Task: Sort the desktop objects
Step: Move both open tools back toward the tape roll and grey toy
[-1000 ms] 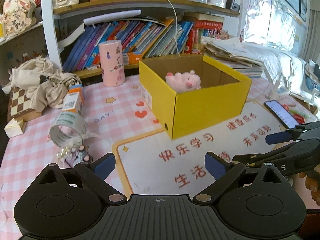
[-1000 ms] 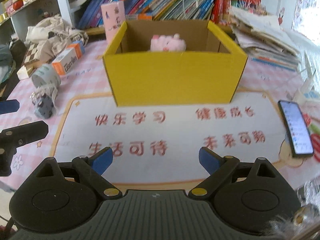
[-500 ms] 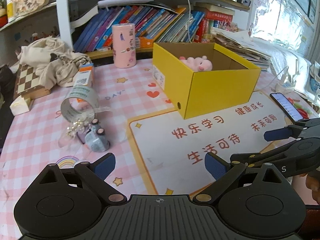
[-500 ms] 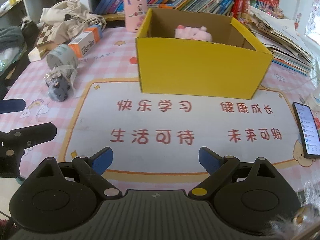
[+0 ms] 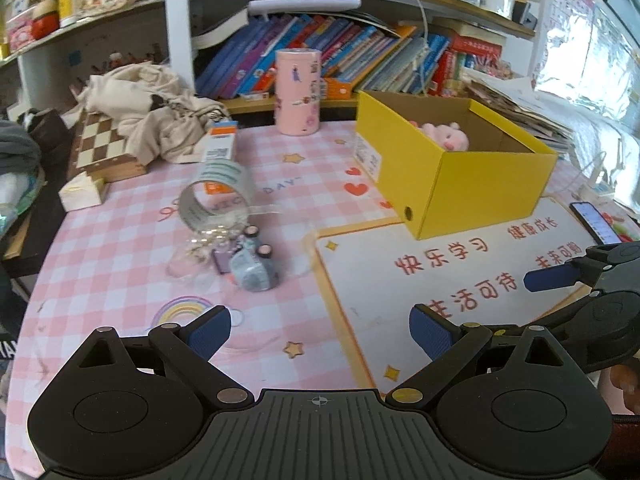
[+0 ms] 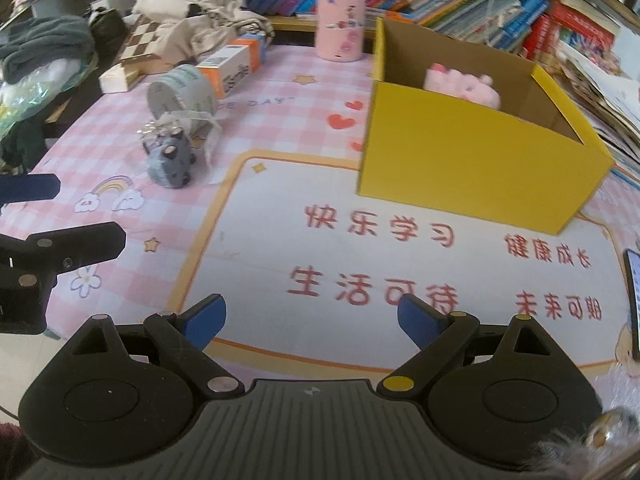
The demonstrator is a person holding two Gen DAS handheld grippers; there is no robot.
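Hovering above the table (image 5: 120, 280), both grippers' jaws gape wide, seemingly holding nothing.

box (image 5: 472, 184): yellow outside, brown cardboard inside
plush toy (image 5: 444, 138): pink
tablecloth (image 5: 120, 264): pink and white checks, with stars, hearts and a rainbow
mat (image 6: 400, 264): white, orange border, red characters
canister (image 5: 298, 92): pink with small figures
chessboard (image 5: 102, 140): brown and cream squares
tool (image 5: 320, 332): black, blue pads
toy car (image 6: 172, 160): grey-blue
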